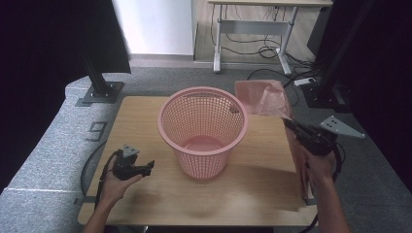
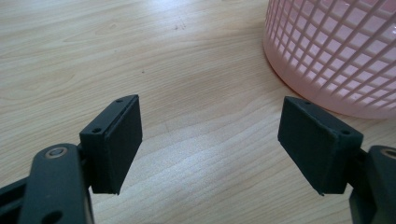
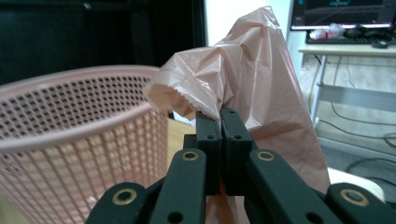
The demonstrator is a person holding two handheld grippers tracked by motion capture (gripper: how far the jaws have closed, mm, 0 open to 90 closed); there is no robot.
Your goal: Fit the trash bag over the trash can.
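Note:
A pink mesh basket [image 1: 202,127] stands upright in the middle of the wooden table [image 1: 141,116]; its wall fills the top right of the left gripper view [image 2: 336,51] and the left of the right gripper view [image 3: 70,135]. My right gripper [image 1: 287,122] is raised just right of the basket rim, shut on a thin pink plastic bag [image 1: 265,97] that drapes up and over its jaws [image 3: 247,79] and hangs down the table's right side. My left gripper [image 1: 149,165] rests low at the front left, open, with bare wood between its pads [image 2: 116,140].
A desk frame with cables [image 1: 252,29] stands on the floor behind the table. Black stand posts with foot plates [image 1: 99,90] flank the table at the back left and right. A monitor and keyboard sit on a desk [image 3: 345,28] past the bag.

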